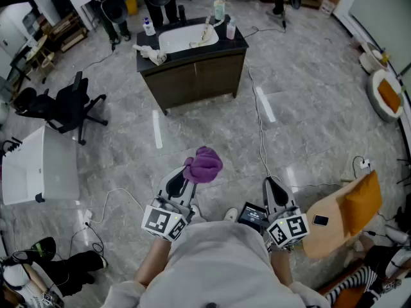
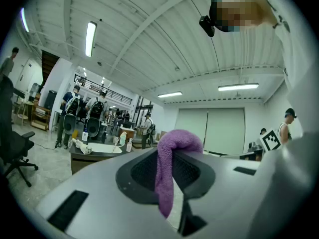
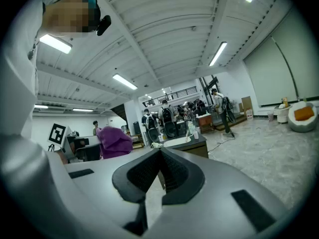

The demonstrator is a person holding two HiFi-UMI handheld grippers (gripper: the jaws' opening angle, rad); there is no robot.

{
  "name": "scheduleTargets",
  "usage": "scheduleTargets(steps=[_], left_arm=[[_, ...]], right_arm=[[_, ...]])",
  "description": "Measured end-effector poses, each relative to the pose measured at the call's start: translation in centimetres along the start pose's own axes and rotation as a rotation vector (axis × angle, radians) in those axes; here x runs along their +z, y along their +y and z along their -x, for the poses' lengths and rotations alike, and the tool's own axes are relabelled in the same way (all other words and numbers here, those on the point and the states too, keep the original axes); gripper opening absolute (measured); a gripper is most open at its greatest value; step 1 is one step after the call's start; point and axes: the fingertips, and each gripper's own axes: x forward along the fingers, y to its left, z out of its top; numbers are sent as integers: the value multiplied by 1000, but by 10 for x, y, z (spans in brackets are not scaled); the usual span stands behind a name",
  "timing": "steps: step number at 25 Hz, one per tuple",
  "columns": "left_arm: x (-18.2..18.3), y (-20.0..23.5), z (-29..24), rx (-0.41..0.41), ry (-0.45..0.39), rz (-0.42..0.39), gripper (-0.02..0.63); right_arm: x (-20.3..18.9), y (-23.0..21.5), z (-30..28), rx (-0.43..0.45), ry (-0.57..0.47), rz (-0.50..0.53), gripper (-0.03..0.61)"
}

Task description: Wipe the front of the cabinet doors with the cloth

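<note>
A purple cloth is pinched in my left gripper, which is shut on it; in the left gripper view the cloth bulges above the jaws and hangs down between them. My right gripper is shut and holds nothing, its jaws meeting in the right gripper view. The dark cabinet with two front doors and a white sink on top stands well ahead across the floor, far from both grippers. It also shows small in the left gripper view and the right gripper view.
Bottles and a rag sit on the cabinet top. A black office chair and a white box are at the left. Cables run over the grey floor. An orange cushion on a stool is at my right. People stand behind the cabinet.
</note>
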Motion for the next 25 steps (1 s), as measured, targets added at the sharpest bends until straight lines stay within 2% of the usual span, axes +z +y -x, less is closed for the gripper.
scheduleTargets(steps=[4, 8, 17, 25], left_arm=[[0, 50, 40, 13, 49, 1, 58], [-4, 79, 65, 9, 54, 35, 58], [1, 85, 87, -86, 38, 45, 58], [2, 102, 97, -89, 30, 51, 58]], right_arm=[[-16, 58, -24, 35, 17, -20, 26], [-21, 91, -38, 32, 9, -23, 26], [-22, 114, -24, -70, -38, -10, 26], [-27, 132, -28, -93, -59, -34, 28]])
